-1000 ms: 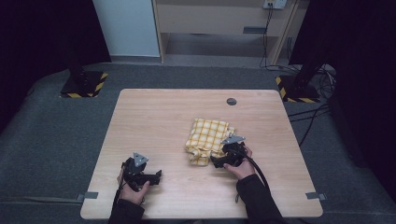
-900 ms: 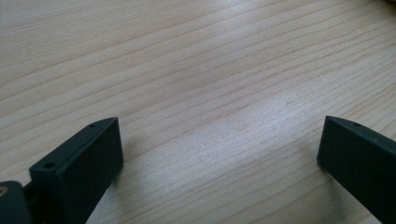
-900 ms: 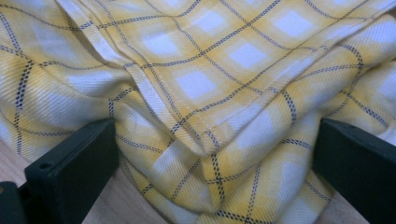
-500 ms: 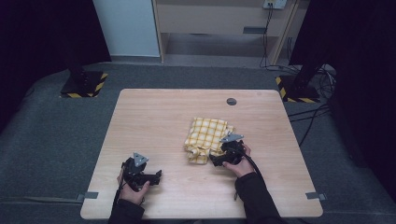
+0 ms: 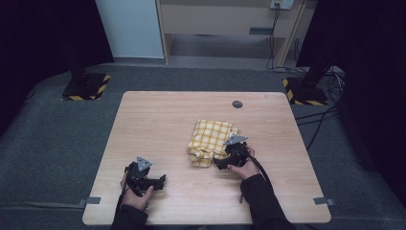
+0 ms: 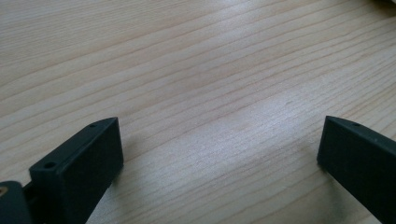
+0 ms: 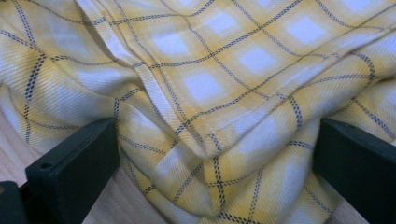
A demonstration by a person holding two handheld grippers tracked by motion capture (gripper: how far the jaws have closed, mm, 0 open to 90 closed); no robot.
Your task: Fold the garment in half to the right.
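A folded yellow checked cloth (image 5: 210,140) lies a little right of the middle of the wooden table (image 5: 163,124). My right gripper (image 5: 219,163) is at the cloth's near right corner, open, its jaws spread wide. In the right gripper view the cloth (image 7: 210,84) bunches in folds between the two jaws of the right gripper (image 7: 215,126), with a strip of table showing below. My left gripper (image 5: 161,181) rests near the table's front left, apart from the cloth. In its own view the left gripper (image 6: 218,125) is open over bare wood.
A small dark round disc (image 5: 237,104) sits near the table's far edge. Two stands with striped bases (image 5: 85,86) (image 5: 306,91) flank the table on the floor, and cables (image 5: 321,120) trail at the right. Bare wood spreads over the table's left half.
My right gripper has edged left into the cloth's near corner. The left gripper has stayed where it was.
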